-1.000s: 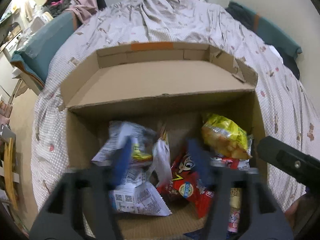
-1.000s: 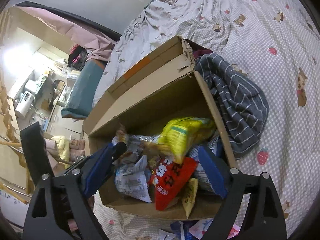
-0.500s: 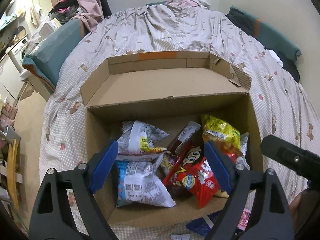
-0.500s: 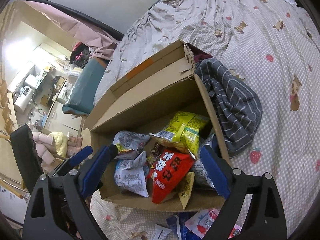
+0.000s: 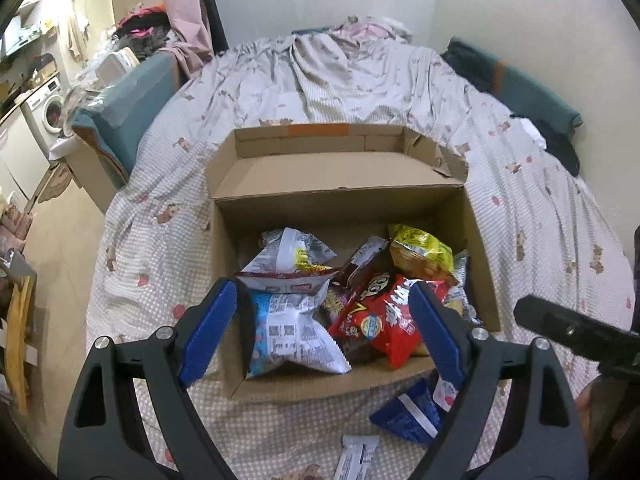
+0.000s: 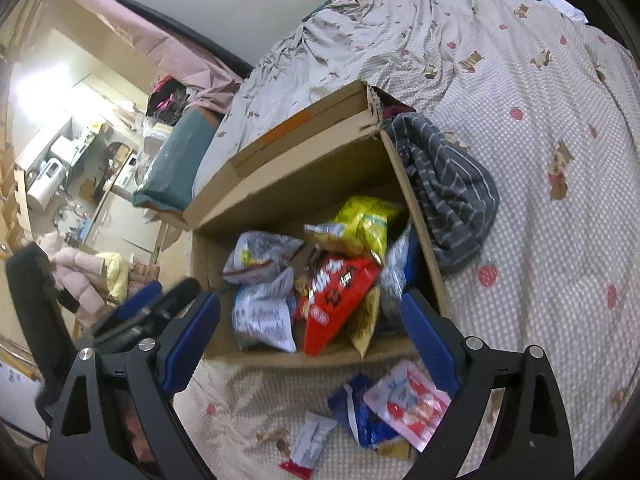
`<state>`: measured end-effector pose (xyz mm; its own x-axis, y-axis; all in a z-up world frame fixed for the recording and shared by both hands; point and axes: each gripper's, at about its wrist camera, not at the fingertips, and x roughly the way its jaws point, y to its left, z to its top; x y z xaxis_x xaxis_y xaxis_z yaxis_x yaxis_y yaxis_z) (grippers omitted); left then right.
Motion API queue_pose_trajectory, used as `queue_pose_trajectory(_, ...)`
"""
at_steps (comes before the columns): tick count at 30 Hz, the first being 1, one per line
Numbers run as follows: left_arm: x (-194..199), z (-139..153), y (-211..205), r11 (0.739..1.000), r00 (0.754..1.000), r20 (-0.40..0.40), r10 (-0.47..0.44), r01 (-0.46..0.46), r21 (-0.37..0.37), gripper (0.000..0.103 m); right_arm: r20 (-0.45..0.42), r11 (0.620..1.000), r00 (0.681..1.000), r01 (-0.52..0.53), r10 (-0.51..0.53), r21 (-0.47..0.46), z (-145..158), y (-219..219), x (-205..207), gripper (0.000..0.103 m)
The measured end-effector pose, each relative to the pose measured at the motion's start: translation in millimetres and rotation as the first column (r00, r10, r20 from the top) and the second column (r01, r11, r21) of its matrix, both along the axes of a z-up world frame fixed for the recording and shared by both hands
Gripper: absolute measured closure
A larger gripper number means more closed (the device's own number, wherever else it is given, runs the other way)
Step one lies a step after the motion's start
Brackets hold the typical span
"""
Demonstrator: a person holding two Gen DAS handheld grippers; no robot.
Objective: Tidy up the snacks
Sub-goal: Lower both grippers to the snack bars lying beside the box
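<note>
One open cardboard box (image 5: 340, 196) stands on the patterned bedspread (image 5: 520, 200) and serves as reference for all positions below. Inside the box, counted from the left wrist view: two white packets, one (image 5: 288, 252) behind the other (image 5: 294, 330) on the left side; one red packet (image 5: 384, 320) in the middle toward the near wall; one yellow packet (image 5: 422, 250) toward the right rear; one dark wrapper (image 5: 360, 262) standing between the white and yellow ones. Further packets at the right wall are partly hidden and could not be counted. Outside the box, just before its near wall, the right wrist view shows three items on the bedspread: one blue packet (image 6: 360, 416), one pink-and-white packet (image 6: 408, 404) overlapping it, and one small white bar wrapper (image 6: 312, 440). One grey striped garment (image 6: 448, 192) lies against the box's right wall. Left gripper (image 5: 320, 332): fingers spread wide, holding nothing, above the near wall. Right gripper (image 6: 312, 344): fingers likewise spread wide and empty, above the near edge. Compared with one second earlier, both grippers have drawn back from the box: the whole box and the loose items before it have come into view, and the packets inside have settled lower.
</note>
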<state>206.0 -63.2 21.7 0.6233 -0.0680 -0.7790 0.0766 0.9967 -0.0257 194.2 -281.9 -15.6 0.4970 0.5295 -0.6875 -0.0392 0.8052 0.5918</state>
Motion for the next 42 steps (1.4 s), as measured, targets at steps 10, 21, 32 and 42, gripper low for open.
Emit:
queue_pose_trajectory(10,-47,4,17,0.998,1.0,0.022,0.001,0.0,-0.056,0.017,-0.042,1.0,0.999,0.024,-0.025,-0.018,-8,-11,-48,0.009)
queue_pose_trajectory(21,-80,-28,41,0.989,0.998,-0.035,0.044,-0.049,-0.143,0.012,-0.091,0.998,0.994,0.059,-0.061,-0.021,-23,-23,-82,0.009)
queue_pose_trajectory(32,-82,-101,29,0.988,0.957,-0.288,-0.033,-0.012,-0.155,0.007,-0.158,0.99,0.982,0.091,-0.107,-0.105,-47,-26,-87,0.009)
queue_pose_trajectory(42,-99,-177,-34,0.979,0.861,-0.471,-0.189,0.2,-0.028,0.041,-0.266,0.988,0.96,0.05,-0.088,-0.144,-70,-25,-86,0.009)
